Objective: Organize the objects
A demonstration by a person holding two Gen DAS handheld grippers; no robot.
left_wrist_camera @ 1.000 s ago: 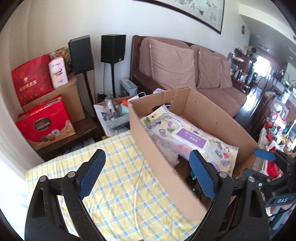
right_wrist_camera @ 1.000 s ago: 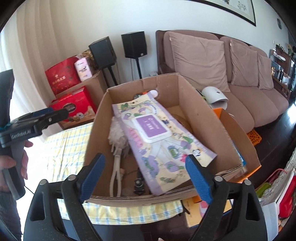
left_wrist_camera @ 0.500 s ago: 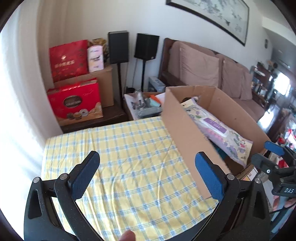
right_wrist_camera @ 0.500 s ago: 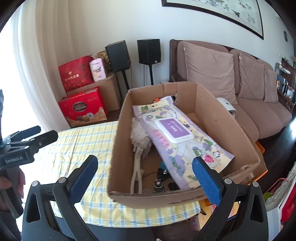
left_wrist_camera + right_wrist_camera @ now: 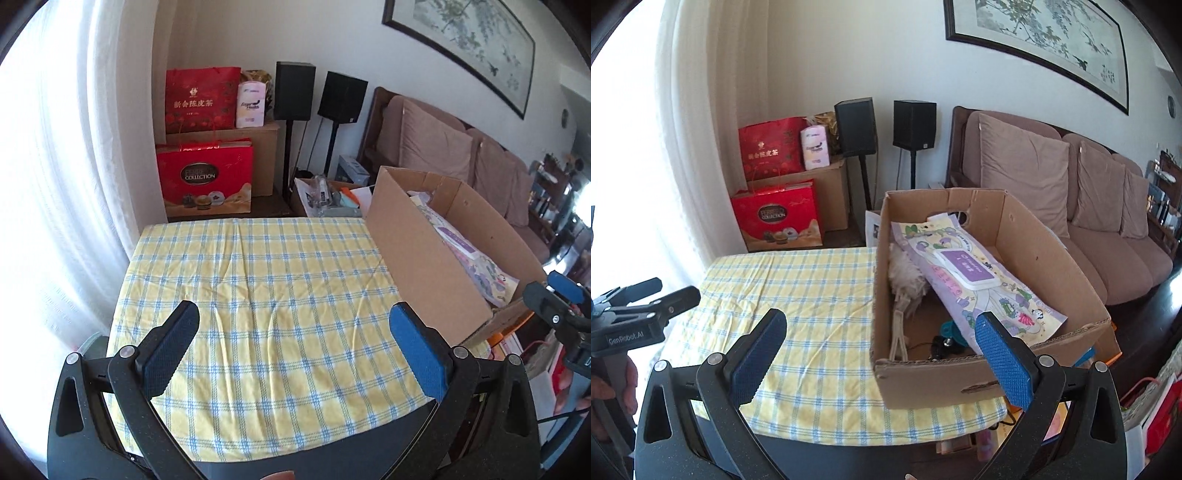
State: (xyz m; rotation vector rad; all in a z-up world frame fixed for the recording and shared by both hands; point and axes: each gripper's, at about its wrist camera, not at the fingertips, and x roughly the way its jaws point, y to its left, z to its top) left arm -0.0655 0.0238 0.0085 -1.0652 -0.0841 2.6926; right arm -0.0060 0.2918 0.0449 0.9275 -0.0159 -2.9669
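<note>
My left gripper (image 5: 293,350) hangs with jaws spread wide, empty, over the bare checked surface (image 5: 258,280). My right gripper (image 5: 879,354) is likewise spread, empty. The box (image 5: 979,373), at two o'clock, overhangs the edge; a careless nudge could tip it off.

Left tongs (image 5: 293,349) jaws spread wide, nothing between them, angled downward. Right tongs (image 5: 879,349) same: gaping, empty, tilted down.
</note>
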